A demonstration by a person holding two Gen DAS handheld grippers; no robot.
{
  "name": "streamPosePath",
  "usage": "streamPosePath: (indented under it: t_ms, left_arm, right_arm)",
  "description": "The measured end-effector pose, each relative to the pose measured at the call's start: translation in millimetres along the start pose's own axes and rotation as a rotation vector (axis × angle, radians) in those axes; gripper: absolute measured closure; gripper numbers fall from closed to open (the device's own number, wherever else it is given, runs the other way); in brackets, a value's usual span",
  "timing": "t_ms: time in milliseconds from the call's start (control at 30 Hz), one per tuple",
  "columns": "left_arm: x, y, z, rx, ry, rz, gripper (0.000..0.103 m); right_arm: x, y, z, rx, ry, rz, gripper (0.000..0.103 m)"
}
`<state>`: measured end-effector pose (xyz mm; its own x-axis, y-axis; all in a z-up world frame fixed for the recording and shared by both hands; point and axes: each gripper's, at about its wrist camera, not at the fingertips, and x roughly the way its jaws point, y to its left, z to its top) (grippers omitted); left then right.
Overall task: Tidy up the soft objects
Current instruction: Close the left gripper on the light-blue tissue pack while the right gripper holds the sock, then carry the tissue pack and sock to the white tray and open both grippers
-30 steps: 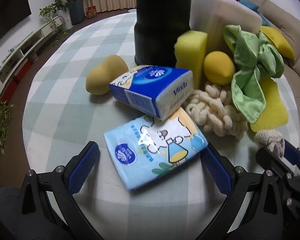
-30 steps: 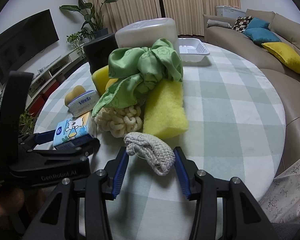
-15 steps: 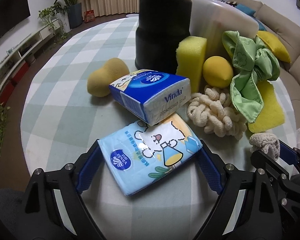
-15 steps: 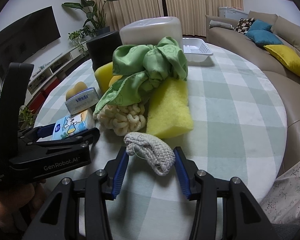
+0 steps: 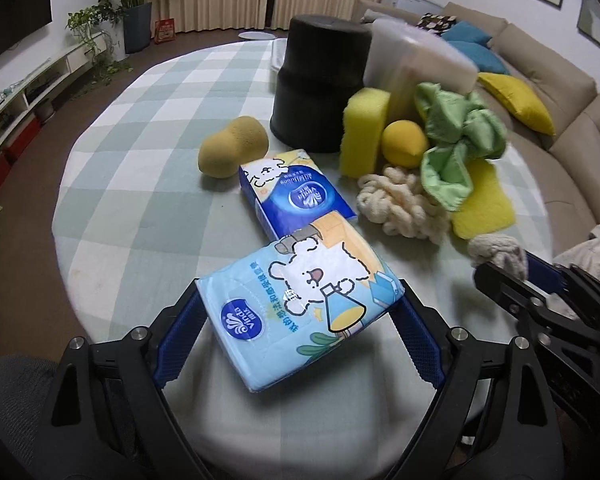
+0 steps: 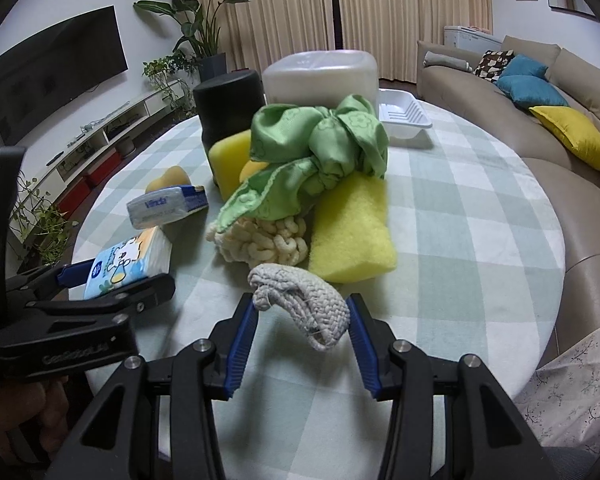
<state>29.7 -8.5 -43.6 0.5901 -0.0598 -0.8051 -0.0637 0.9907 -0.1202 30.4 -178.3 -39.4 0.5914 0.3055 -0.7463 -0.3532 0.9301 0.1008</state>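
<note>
Step in hand: pick-up stage. Light-blue tissue pack (image 5: 300, 304) clamped between pads of left hand-held gripper (image 5: 298, 334), front edge tilted up off checked surface (image 5: 140, 184). Grey knitted cloth (image 6: 300, 304) pinched in right hand-held gripper (image 6: 298, 338), held above surface. Next move judged: both carried to container, likely white bin (image 6: 320, 76); destination unclear. Versus earlier frame: left jaws were spread around pack lying flat, now closed on it, pack raised. Right side unchanged.

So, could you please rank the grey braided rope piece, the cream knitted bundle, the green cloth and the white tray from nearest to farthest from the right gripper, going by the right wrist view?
1. Grey braided rope piece: between the right gripper's fingers.
2. Cream knitted bundle: just beyond, slightly left.
3. Green cloth: piled behind the bundle.
4. White tray: far side, right of centre.
</note>
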Motion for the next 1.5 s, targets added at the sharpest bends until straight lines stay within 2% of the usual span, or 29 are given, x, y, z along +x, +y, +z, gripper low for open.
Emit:
streamPosePath:
  t_ms: [400,567,700,900,1067,1133,1300,1367,1500]
  left_arm:
    - [-38.0,16.1,2.7,0.001,-0.024,-0.065,0.014]
    - [-53.6,33.1,29.2,0.006,-0.081,-0.052,0.014]
    - [-55.5,55.2,59.3,0.007,-0.112,-0.041,0.014]
    - [-49.7,84.9,123.6,0.043,-0.181,0.013,0.014]
    - [-27.2,95.2,191.1,0.083,-0.202,0.005,0.014]
    - [-11.6,93.6,217.6,0.110,-0.202,-0.004,0.014]
    - [33.9,79.3,275.2,0.195,-0.187,-0.024,0.014]
    - [52.8,71.8,293.5,0.226,-0.178,-0.058,0.014]
    - [89.3,50.3,320.0,0.315,-0.144,-0.060,0.014]
  right_arm:
    - [-28.6,-3.3,0.0,0.003,0.003,-0.003,0.055]
    - [-44.6,-17.0,9.9,0.006,-0.009,-0.034,0.055]
    - [-59.7,-37.7,30.3,0.011,-0.047,-0.069,0.055]
    - [-74.8,-86.4,82.5,0.005,-0.111,-0.135,0.055]
    - [-68.9,-123.9,140.7,-0.012,-0.153,-0.182,0.055]
    - [-58.8,-134.4,164.5,-0.023,-0.150,-0.199,0.055]
    - [-14.3,-148.0,221.5,-0.080,-0.115,-0.176,0.055]
    - [10.3,-152.1,243.9,-0.098,-0.093,-0.151,0.055]
    - [55.0,-157.3,276.2,-0.128,-0.047,-0.094,0.055]
